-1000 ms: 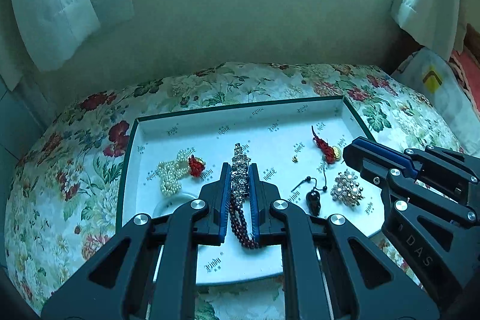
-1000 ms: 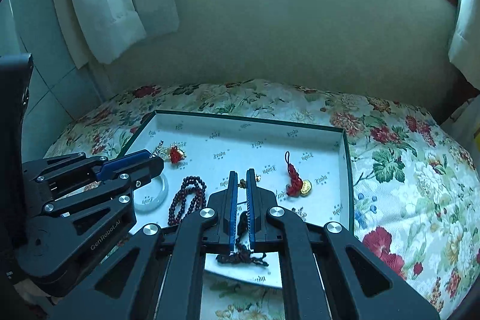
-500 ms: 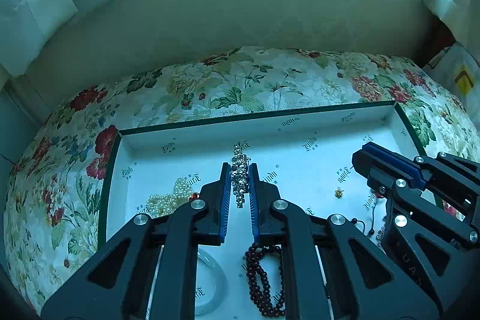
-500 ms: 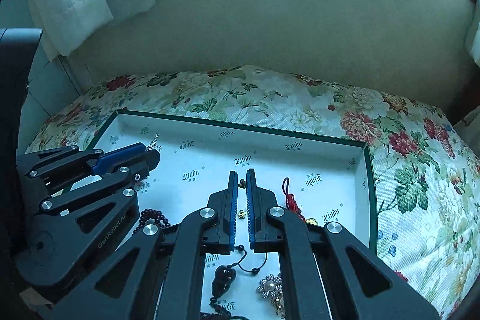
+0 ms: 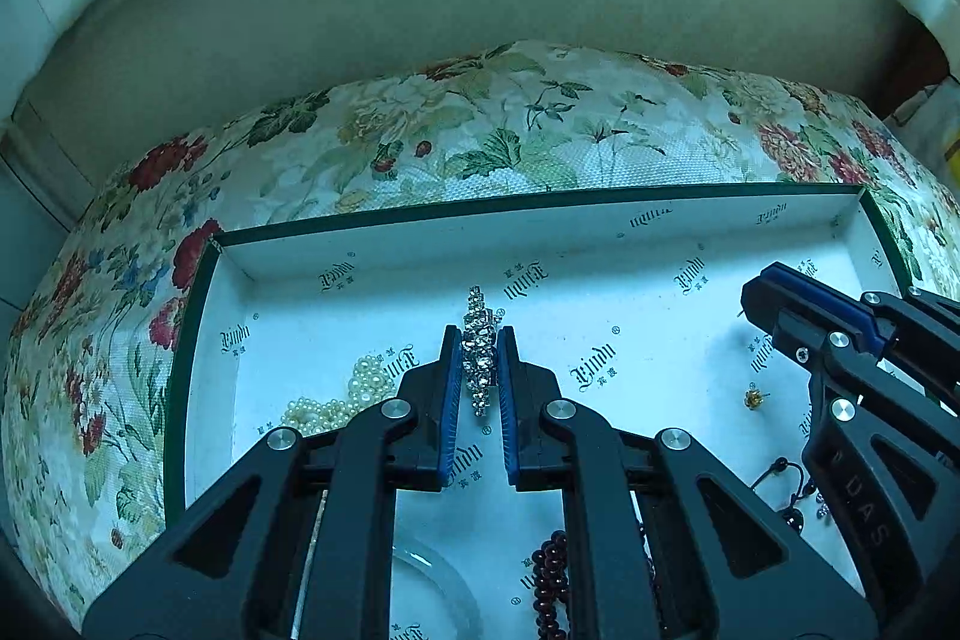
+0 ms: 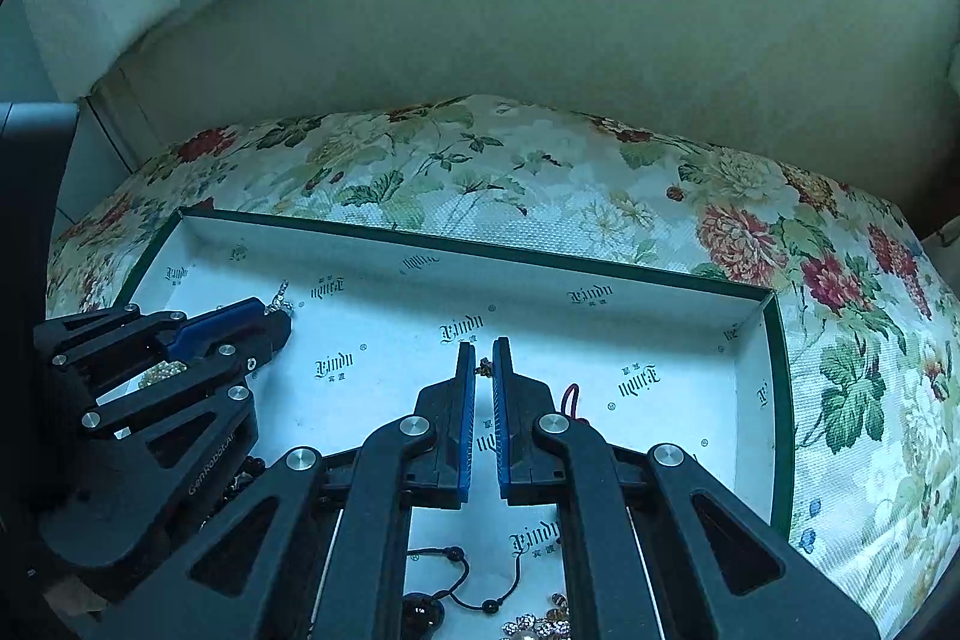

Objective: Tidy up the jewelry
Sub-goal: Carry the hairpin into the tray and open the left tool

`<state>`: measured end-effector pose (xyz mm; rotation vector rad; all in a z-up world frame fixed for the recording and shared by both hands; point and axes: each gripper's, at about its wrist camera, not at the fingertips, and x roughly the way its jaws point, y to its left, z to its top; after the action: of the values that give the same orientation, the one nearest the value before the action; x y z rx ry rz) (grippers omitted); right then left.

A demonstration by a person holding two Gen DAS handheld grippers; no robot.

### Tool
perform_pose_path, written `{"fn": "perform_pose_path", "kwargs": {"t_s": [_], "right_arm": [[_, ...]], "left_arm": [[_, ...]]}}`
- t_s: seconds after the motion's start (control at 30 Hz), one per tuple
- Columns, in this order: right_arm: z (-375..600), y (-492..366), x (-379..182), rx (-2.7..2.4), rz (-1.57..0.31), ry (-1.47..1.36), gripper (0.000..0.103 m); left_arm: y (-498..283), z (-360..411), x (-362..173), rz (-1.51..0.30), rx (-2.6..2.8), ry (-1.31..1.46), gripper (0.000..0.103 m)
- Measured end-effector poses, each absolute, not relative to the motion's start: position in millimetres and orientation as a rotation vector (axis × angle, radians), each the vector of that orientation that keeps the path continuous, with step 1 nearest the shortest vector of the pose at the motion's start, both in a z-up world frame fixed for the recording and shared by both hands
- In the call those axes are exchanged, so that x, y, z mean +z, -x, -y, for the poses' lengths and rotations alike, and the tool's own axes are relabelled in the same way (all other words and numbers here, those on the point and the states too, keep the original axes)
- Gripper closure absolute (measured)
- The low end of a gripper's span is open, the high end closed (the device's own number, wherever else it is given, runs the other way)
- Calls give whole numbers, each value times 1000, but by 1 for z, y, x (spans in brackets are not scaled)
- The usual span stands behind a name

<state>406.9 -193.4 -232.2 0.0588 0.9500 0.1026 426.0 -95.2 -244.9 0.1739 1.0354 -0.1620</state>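
Left wrist: left gripper (image 5: 480, 364) angles downward, pinching rhinestone bracelet (image 5: 480, 340).

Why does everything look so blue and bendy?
Left wrist view: a blue-green tint colours the white tray, whose far rim bows from the fisheye lens; the corners go dark. Right wrist view: same tint; the tray and flowery cloth bulge.

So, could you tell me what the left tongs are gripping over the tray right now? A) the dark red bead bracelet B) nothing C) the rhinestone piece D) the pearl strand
C: the left tongs are shut on the sparkling rhinestone piece, while the pearl strand lies in the tray.
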Motion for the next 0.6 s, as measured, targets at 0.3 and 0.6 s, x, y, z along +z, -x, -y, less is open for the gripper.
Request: {"fn": "perform_pose_path", "kwargs": {"t_s": [0.3,0.6], "right_arm": [[192,-408,-237,96,-974,-49,97],[196,-409,-239,88,-985,-80,97]], "left_arm": [[-428,95,-246,-1040,-172,-172,91],[-426,98,-247,-1040,-178,-174,90]]}}
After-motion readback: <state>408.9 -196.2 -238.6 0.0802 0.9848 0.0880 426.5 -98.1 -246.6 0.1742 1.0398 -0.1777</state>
